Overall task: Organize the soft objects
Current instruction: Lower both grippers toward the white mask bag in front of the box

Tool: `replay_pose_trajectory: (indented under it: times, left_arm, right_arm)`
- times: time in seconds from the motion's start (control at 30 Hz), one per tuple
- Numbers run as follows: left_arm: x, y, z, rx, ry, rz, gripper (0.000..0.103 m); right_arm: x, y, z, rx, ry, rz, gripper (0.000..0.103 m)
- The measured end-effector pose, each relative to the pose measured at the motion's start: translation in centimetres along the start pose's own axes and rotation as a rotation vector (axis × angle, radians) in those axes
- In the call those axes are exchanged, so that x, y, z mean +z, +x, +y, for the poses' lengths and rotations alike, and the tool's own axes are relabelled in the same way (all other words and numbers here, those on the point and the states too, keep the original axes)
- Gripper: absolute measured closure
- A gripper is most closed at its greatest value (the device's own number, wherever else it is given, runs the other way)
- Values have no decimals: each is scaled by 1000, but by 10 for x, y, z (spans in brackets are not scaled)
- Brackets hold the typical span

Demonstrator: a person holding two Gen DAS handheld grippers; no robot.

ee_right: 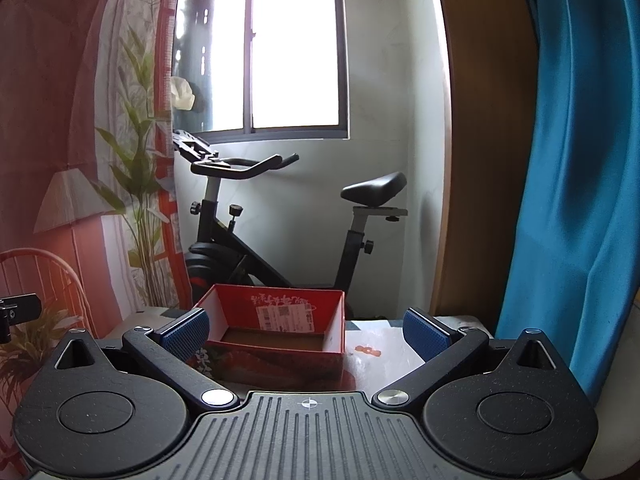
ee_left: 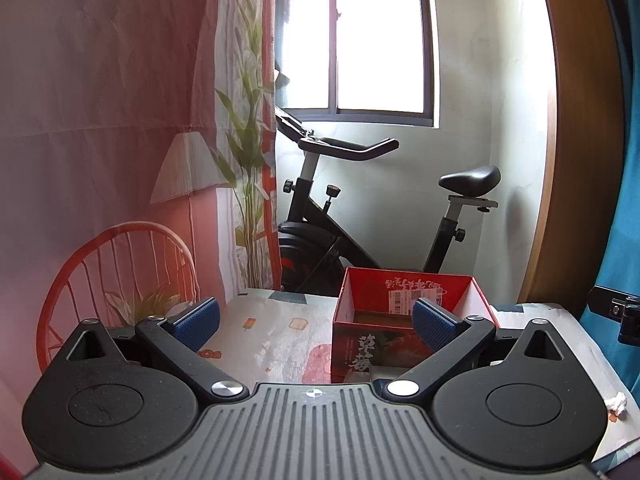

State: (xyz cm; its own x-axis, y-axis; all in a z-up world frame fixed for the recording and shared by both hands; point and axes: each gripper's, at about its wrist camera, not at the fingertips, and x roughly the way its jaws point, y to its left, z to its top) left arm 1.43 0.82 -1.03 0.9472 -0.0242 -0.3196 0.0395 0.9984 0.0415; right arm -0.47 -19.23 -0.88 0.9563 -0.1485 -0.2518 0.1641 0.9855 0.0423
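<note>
A: Left gripper (ee_left: 316, 322): fingers spread wide, nothing between the blue pads (ee_left: 200, 320). Right gripper (ee_right: 306, 334)?

B: Same, splayed apart and empty, hovering over the table (ee_right: 384, 344).

A: Red box (ee_left: 404, 312) stands open on the patterned tablecloth, just ahead, brown floor bare. Barcode label on its inner wall.

B: Small white crumpled piece (ee_left: 617, 403) lies near the table's right edge in the left wrist view; can't tell what it is. Exercise bike (ee_right: 288, 220) behind, under the window (ee_right: 280, 48).
</note>
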Motion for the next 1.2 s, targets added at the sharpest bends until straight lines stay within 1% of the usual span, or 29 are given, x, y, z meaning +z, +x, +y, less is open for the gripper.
replay_pose_trajectory:
  times: [0.13,0.2,0.33,0.37,0.43,0.5,0.57,0.73,0.87,1.03,1.2]
  left_arm:
    - [-4,15,-1,-2,22,23,0]
    - [-9,27,0,13,28,37,0]
    - [-25,60,2,24,36,97,0]
    - [-30,68,4,23,34,108,0]
    - [-40,84,5,11,28,140,0]
    - [-49,98,6,-15,17,173,0]
    - [-60,112,8,-41,7,202,0]
    - [-86,140,9,-80,-19,284,0]
    - [-106,156,12,-104,-53,340,0]
    - [-125,173,14,-137,-102,403,0]
    - [-132,178,9,-169,-117,426,1]
  right_arm:
    - [-8,10,-5,16,21,4,0]
    - [-13,16,-8,27,36,-1,0]
    - [-33,37,-17,57,53,-30,0]
    - [-36,42,-18,61,52,-22,0]
    - [-44,59,-21,62,57,23,0]
    - [-55,74,-23,73,66,59,0]
    - [-65,87,-24,65,69,86,0]
    - [-96,118,-20,1,14,123,0]
    - [-120,137,-26,-64,16,142,0]
    - [-151,159,-37,-29,59,234,0]
    - [-174,170,-43,14,94,280,3]
